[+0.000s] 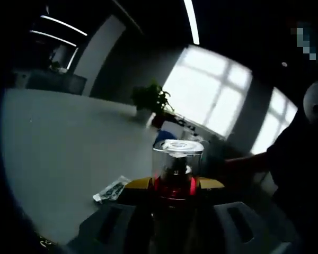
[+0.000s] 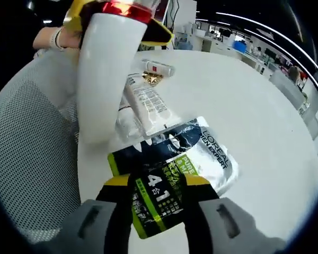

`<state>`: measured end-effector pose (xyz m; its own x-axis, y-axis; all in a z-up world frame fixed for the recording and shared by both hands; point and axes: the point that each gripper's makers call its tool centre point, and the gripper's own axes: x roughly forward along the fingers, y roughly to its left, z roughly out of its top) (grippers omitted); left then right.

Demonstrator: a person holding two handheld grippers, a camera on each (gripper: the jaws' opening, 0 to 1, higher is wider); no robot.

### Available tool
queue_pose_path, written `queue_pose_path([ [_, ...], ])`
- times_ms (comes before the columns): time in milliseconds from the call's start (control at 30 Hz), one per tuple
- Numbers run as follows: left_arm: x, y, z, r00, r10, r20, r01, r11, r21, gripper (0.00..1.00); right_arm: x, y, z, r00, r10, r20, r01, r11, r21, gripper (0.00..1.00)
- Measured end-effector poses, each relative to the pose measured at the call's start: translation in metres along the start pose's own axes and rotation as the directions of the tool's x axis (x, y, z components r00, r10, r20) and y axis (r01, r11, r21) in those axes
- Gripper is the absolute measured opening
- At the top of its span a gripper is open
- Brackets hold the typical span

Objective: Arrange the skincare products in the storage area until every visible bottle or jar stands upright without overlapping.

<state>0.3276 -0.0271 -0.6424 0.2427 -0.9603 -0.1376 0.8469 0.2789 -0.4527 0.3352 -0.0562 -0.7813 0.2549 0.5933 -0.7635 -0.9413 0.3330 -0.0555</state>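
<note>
In the left gripper view, the left gripper (image 1: 172, 188) rises from the bottom centre of the frame, and its yellow-tipped jaws are clamped on a tall white bottle with a red metallic collar and a clear plastic cap (image 1: 176, 161). The cap points away from the camera, toward the centre of the frame, so the bottle is held along the jaws. Below it lies the round white table (image 1: 58, 148), and a small dark-and-white sachet (image 1: 111, 190) rests on the table at the lower left, just beside the jaw. A green potted plant (image 1: 151, 100) stands at the far edge of the table, in the upper middle, before a bright window. At the right edge a person's dark sleeve (image 1: 291, 169) is visible.

In the right gripper view, the right gripper (image 2: 158, 197) comes up from the bottom centre. Its jaws are closed on a flat black and green product packet with white print (image 2: 164, 169), which lies on the table. The same white bottle hangs in the upper left, tilted, with the red collar at the top, gripped by the other gripper's yellow jaws. Behind it a white squeeze tube with small print (image 2: 148, 106) lies flat, and a small clear vial with a red label (image 2: 158, 67) lies further up. A grey mesh chair back (image 2: 26, 153) is on the left side.
</note>
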Motion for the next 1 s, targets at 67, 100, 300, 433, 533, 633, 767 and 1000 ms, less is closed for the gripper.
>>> queue_pose_path([
  [67, 0.001, 0.001, 0.000, 1.000, 0.003, 0.001, -0.003, 1.000, 0.000, 0.27, 0.001, -0.005, 0.001, 1.000, 0.004, 0.000, -0.004, 1.000, 0.001, 0.37],
  [100, 0.002, 0.002, 0.000, 1.000, 0.003, 0.001, -0.003, 1.000, 0.002, 0.27, 0.002, -0.007, 0.002, 1.000, 0.004, -0.001, -0.004, 1.000, -0.002, 0.37],
  [300, 0.008, 0.004, 0.000, 1.000, 0.005, -0.009, -0.005, 1.000, 0.030, 0.27, 0.007, -0.031, 0.005, 1.000, 0.006, -0.013, -0.006, 1.000, -0.007, 0.37],
  [433, 0.011, 0.005, -0.001, 1.000, 0.006, -0.013, -0.005, 0.999, 0.037, 0.27, 0.010, -0.046, 0.009, 1.000, 0.011, -0.018, -0.011, 1.000, -0.015, 0.37],
  [533, 0.014, 0.007, -0.001, 1.000, 0.009, -0.018, -0.009, 0.999, 0.047, 0.27, 0.011, -0.055, 0.010, 1.000, 0.011, -0.021, -0.012, 1.000, -0.015, 0.37],
  [633, 0.018, 0.010, -0.001, 1.000, 0.016, -0.022, -0.014, 0.998, 0.064, 0.27, 0.013, -0.064, 0.012, 1.000, 0.011, -0.029, -0.011, 1.000, -0.014, 0.37],
  [767, 0.025, 0.013, -0.001, 0.999, 0.021, -0.031, -0.018, 0.996, 0.088, 0.27, 0.015, -0.073, 0.013, 0.999, 0.013, -0.034, -0.013, 1.000, -0.014, 0.37],
  [1000, 0.035, 0.014, -0.001, 0.999, 0.016, -0.043, -0.011, 0.993, 0.121, 0.27, 0.018, -0.087, 0.015, 0.999, 0.009, -0.035, -0.009, 1.000, -0.007, 0.37],
])
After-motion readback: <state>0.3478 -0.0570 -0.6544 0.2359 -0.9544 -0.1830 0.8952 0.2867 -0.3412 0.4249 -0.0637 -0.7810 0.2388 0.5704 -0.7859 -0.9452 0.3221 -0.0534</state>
